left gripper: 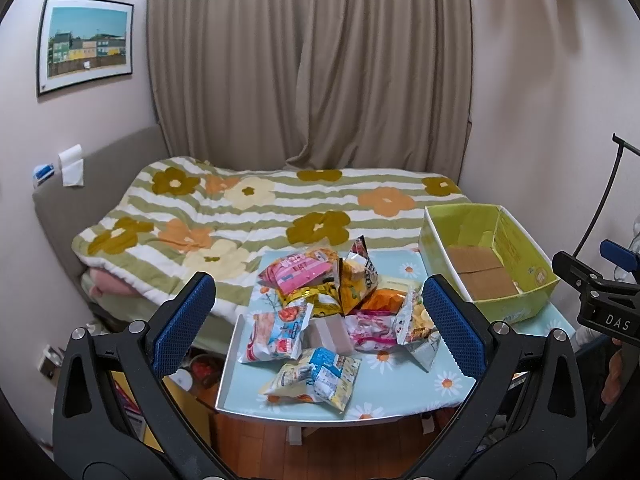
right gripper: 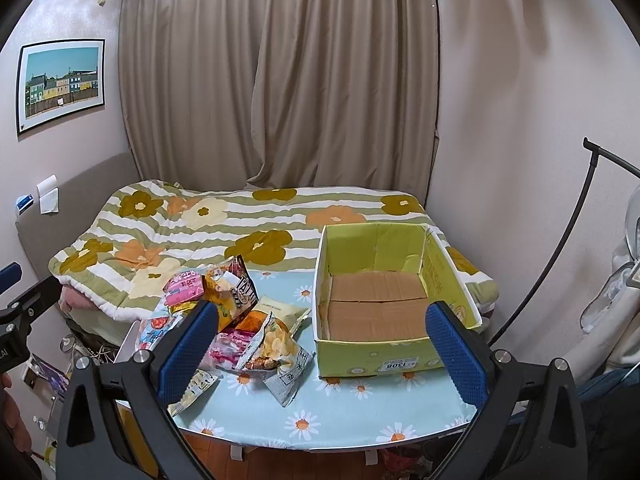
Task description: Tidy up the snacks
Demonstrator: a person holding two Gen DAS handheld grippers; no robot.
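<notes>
A heap of several snack bags (left gripper: 328,308) lies on the left half of a small table with a daisy-print cloth (left gripper: 400,396). A pink bag (left gripper: 296,270) tops the pile, and a blue-and-yellow bag (left gripper: 316,378) lies nearest me. An empty yellow-green cardboard box (right gripper: 384,300) stands on the table's right side, seen as the box (left gripper: 488,258) in the left wrist view. My left gripper (left gripper: 320,320) hovers open above and before the pile. My right gripper (right gripper: 322,344) is open too, held over the table's front between the snack bags (right gripper: 240,320) and the box. Neither holds anything.
Behind the table is a bed with a flower-print quilt (left gripper: 248,216), then beige curtains (left gripper: 308,60). A black stand pole (right gripper: 560,248) curves at the right by the wall. Clutter sits on the floor left of the table (left gripper: 196,368). The daisy-print cloth (right gripper: 340,412) has bare room at the front.
</notes>
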